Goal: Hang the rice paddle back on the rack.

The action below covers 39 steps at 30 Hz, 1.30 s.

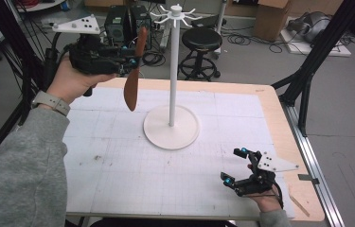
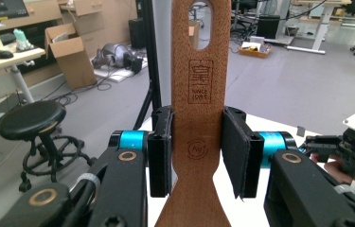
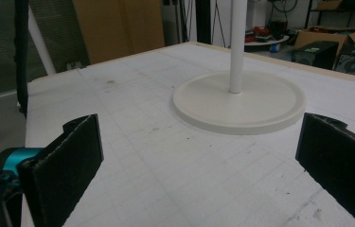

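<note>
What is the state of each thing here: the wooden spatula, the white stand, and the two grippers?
Wooden spatula: lifted off the table, clamped by its handle, blade hanging down, hanging hole at the top free.
White stand: upright on the table, its top hooks bare.
Left gripper: shut on the spatula handle, raised beside the stand.
Right gripper: open, nothing between the jaws, low over the table's near right corner.

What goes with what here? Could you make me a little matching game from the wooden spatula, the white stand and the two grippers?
Things:
1. wooden spatula
2. white stand
3. left gripper
4. right gripper

States:
A. open, low over the table's near right part
B. upright in the middle of the table
C. clamped by its handle, lifted above the table
D. shut on a handle

Pairs: 1-C, 2-B, 3-D, 4-A
</note>
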Available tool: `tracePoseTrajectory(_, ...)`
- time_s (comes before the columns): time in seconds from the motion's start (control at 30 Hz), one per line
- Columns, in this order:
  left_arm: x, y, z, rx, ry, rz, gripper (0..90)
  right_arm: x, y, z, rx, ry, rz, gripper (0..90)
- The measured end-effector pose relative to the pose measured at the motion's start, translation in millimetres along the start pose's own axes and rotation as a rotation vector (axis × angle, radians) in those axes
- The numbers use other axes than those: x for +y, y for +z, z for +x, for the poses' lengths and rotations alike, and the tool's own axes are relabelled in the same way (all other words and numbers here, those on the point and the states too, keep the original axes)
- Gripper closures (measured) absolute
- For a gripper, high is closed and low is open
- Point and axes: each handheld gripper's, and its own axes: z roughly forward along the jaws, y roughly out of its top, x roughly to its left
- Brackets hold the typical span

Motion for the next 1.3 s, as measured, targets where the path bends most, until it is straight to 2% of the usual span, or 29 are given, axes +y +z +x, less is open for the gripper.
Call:
tracePoseTrajectory(0.23,14.3,7.1,1.2,0.001,0.018,0.001,65.2,-0.3,-3.1,-0.2,-0.005,-0.001,-0.005,0.1)
tracePoseTrajectory(0.47,14.6,12.4,6.1,0.022,0.005,-0.001,65.3,-0.9,-3.8,-0.2,-0.005,0.001,-0.005,0.1)
tracePoseTrajectory(0.7,17.7,16.8,7.1,0.07,-0.014,-0.001,65.3,-0.8,-3.3,-0.4,-0.003,-0.003,-0.005,0.1)
tracePoseTrajectory(0.93,19.7,20.0,6.4,0.056,-0.021,-0.007,65.3,-1.2,-3.9,-0.3,-0.004,0.005,-0.001,0.1)
tracePoseTrajectory(1.1,20.0,22.5,5.5,0.061,-0.014,0.002,65.3,-1.1,-3.6,-0.1,-0.004,-0.001,-0.005,0.1)
tracePoseTrajectory(1.3,19.7,28.1,6.3,0.067,-0.027,-0.004,65.3,-1.2,-3.9,-0.2,-0.002,0.003,-0.005,0.1)
